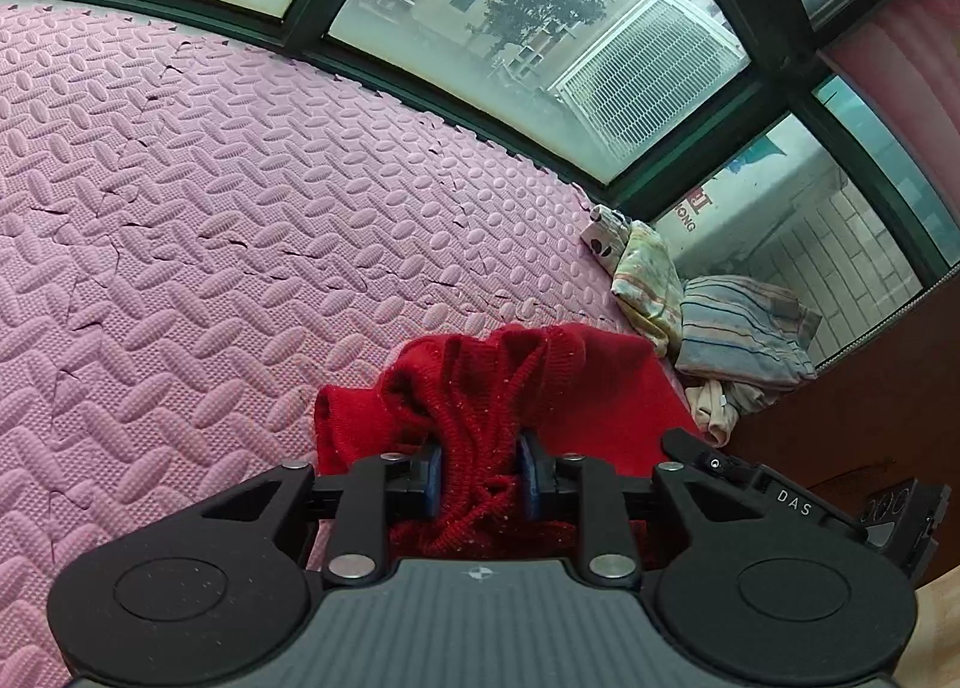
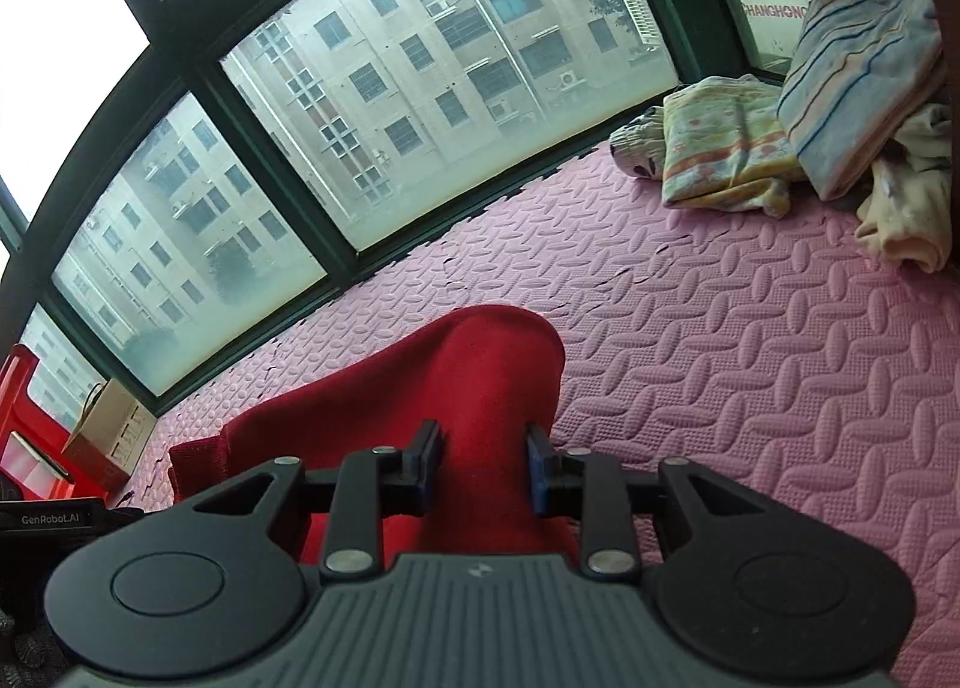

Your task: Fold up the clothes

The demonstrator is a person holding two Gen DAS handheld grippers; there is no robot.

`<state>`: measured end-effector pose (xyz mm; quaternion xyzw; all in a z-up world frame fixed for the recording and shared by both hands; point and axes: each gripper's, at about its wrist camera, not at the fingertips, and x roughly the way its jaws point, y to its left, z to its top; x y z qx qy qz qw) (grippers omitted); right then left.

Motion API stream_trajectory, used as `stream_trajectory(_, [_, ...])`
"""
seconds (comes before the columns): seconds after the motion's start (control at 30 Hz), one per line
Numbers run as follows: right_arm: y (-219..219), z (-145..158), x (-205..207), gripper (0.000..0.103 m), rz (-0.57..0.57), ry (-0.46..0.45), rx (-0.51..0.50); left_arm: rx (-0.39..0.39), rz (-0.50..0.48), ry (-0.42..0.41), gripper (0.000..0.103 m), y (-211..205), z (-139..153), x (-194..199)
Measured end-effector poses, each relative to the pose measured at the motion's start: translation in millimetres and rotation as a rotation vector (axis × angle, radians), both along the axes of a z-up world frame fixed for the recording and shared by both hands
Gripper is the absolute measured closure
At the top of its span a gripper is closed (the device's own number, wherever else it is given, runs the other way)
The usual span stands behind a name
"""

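A red knitted sweater [image 1: 492, 382] is bunched up over the pink foam mat [image 1: 210, 208]. My left gripper [image 1: 480, 478] is shut on a thick ribbed fold of it, the blue pads pressing the knit from both sides. In the right wrist view the same red sweater [image 2: 456, 382] rises as a smooth hump, and my right gripper [image 2: 485, 466] is shut on that fold, holding it above the mat [image 2: 750, 358].
A pile of folded clothes [image 1: 690, 304] lies in the corner by the window, also in the right wrist view [image 2: 810, 135]. A dark green window frame [image 1: 420, 87] borders the mat. A cardboard box [image 2: 108, 430] and a red item [image 2: 24, 418] stand at left.
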<state>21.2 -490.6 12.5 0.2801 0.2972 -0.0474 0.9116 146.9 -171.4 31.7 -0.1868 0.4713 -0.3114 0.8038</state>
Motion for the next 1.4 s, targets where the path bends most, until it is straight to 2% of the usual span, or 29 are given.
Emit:
stream_trajectory(0.03, [-3.0,-2.5,-0.3,0.068,-0.008,0.009,-0.009,0.018,0.001,0.003,0.07,-3.9,-2.4,0.3])
stream_trajectory(0.17, [-6.7,-5.2,-10.7,0.068,-0.026,0.0,-0.03,0.043,0.004,-0.002,0.059,-3.5,-5.2,-0.9])
stream_trajectory(0.27, [-0.6,-1.1,-22.3,0.068,-0.004,-0.02,-0.067,0.049,0.015,-0.009,0.057,1.3,-4.9,-0.9])
stream_trajectory(0.5, [35.1,-1.5,-38.6,0.068,0.069,-0.015,-0.27,0.071,0.043,-0.007,0.053,6.9,-7.3,-1.7])
stream_trajectory(0.63, [45.7,-6.5,-42.0,0.068,0.088,0.009,-0.313,0.082,0.046,-0.021,0.052,9.5,-3.4,-6.3])
stream_trajectory(0.87, [30.2,18.2,-25.1,0.068,0.08,-0.032,-0.276,0.053,0.069,-0.093,0.052,17.5,21.0,-11.1])
stream_trajectory(1.07, [18.5,20.4,3.9,0.068,0.06,-0.022,-0.22,0.039,0.04,-0.157,0.052,11.6,38.0,-15.3])
stream_trajectory(1.2, [17.7,16.9,20.0,0.068,0.057,-0.011,-0.181,0.053,0.019,-0.158,0.052,2.6,34.5,-11.4])
stream_trajectory(1.4, [20.9,9.6,45.0,0.068,0.055,0.012,-0.179,0.085,0.0,-0.149,0.052,-9.8,24.8,-3.1])
